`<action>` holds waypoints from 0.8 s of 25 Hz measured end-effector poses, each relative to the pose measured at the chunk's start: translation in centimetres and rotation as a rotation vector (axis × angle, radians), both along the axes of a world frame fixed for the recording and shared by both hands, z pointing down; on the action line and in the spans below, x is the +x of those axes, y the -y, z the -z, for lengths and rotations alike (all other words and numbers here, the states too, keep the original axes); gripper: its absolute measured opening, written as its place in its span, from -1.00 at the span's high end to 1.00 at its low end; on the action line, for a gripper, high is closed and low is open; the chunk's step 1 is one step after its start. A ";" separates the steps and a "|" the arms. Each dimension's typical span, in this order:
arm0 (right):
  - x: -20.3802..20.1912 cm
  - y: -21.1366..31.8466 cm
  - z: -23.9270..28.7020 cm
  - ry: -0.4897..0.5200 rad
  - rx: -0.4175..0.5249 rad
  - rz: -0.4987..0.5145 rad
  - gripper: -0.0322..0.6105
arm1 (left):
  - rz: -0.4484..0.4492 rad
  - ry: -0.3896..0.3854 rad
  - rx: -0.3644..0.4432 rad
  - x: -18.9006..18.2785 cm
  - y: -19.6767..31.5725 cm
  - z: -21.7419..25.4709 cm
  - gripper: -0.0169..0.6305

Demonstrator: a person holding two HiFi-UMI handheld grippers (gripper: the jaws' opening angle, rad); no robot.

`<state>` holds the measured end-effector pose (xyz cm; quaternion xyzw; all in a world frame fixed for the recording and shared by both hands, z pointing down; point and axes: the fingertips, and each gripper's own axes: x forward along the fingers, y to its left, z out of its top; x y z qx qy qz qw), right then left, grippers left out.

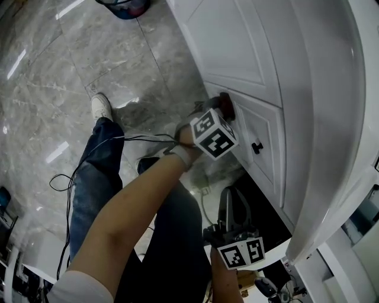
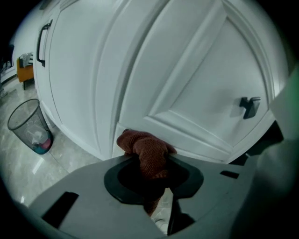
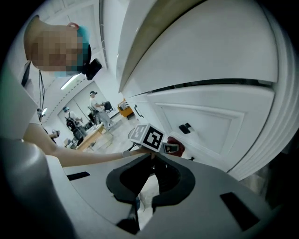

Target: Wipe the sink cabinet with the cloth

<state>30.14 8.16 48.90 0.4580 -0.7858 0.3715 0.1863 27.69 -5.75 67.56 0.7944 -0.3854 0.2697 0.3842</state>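
Observation:
A reddish-brown cloth (image 2: 145,150) is bunched between the jaws of my left gripper (image 2: 149,164), which is shut on it. The cloth (image 1: 226,105) presses against the lower corner of a white panelled cabinet door (image 1: 246,53), left of a small black knob (image 1: 257,147). My left gripper (image 1: 224,112) carries its marker cube just behind the cloth. My right gripper (image 1: 228,198) hangs lower, near the cabinet's dark base gap, jaws shut with nothing between them. In the right gripper view the right gripper (image 3: 152,161) points toward the cloth (image 3: 176,147) and the knob (image 3: 185,127).
A mesh waste bin (image 2: 30,127) stands on the marble floor left of the cabinet, also at the top of the head view as the bin (image 1: 124,7). Black cables (image 1: 71,177) trail over the floor beside the person's leg and white shoe (image 1: 102,108). A long black door handle (image 2: 41,44) is far left.

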 end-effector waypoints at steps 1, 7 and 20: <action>0.6 0.1 -0.1 -0.001 0.004 -0.010 0.79 | -0.017 0.000 0.005 0.7 -0.5 0.0 0.63; 3.6 -0.5 -0.3 -0.008 0.019 -0.036 0.79 | -0.093 -0.006 -0.013 6.7 -4.7 0.0 0.62; 8.3 -2.7 -1.5 -0.047 -0.009 -0.109 0.79 | -0.211 -0.125 -0.074 16.3 -11.4 0.5 0.62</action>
